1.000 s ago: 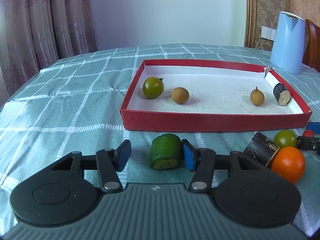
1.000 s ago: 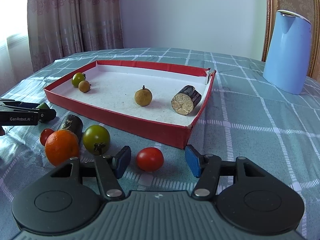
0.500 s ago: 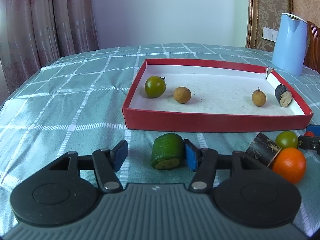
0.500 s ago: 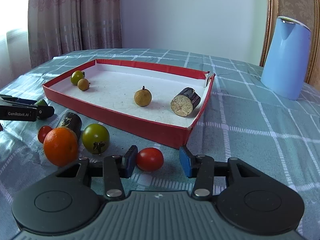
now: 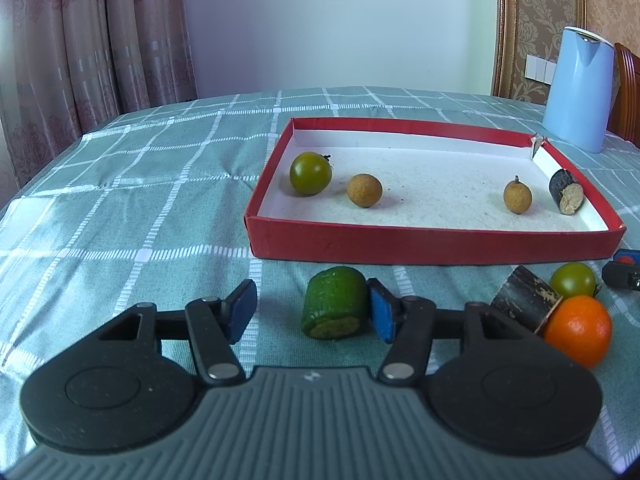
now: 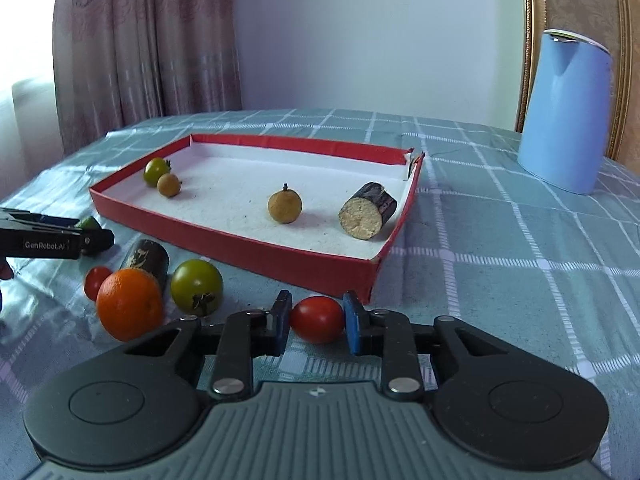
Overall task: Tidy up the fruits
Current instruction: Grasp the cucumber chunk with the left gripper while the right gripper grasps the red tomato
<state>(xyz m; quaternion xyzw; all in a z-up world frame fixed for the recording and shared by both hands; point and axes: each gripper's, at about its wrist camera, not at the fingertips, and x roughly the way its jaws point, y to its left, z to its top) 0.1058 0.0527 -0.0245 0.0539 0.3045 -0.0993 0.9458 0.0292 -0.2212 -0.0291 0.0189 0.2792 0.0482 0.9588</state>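
A red tray (image 5: 432, 242) (image 6: 256, 246) holds a green tomato (image 5: 310, 173), two brown longans (image 5: 364, 190) (image 5: 517, 196) and a dark cane piece (image 5: 565, 197). My left gripper (image 5: 312, 312) is open on the cloth; a green cane piece (image 5: 335, 308) lies between its pads, touching the right pad (image 5: 382, 314). My right gripper (image 6: 316, 322) has closed on a red tomato (image 6: 317, 319) on the cloth, both pads touching it. An orange (image 6: 130, 304), a green tomato (image 6: 197, 287), a dark cane piece (image 6: 147, 258) and a small red tomato (image 6: 96, 280) lie left of it.
A blue kettle (image 6: 566, 110) stands at the back right on the checked green tablecloth (image 5: 120, 208). Curtains hang behind the table's far left. The left gripper shows in the right wrist view (image 6: 52, 240) at the left edge.
My right gripper's jaws have closed from wide open onto the red tomato. My left gripper has stayed open around the green cane piece, hardly moving.
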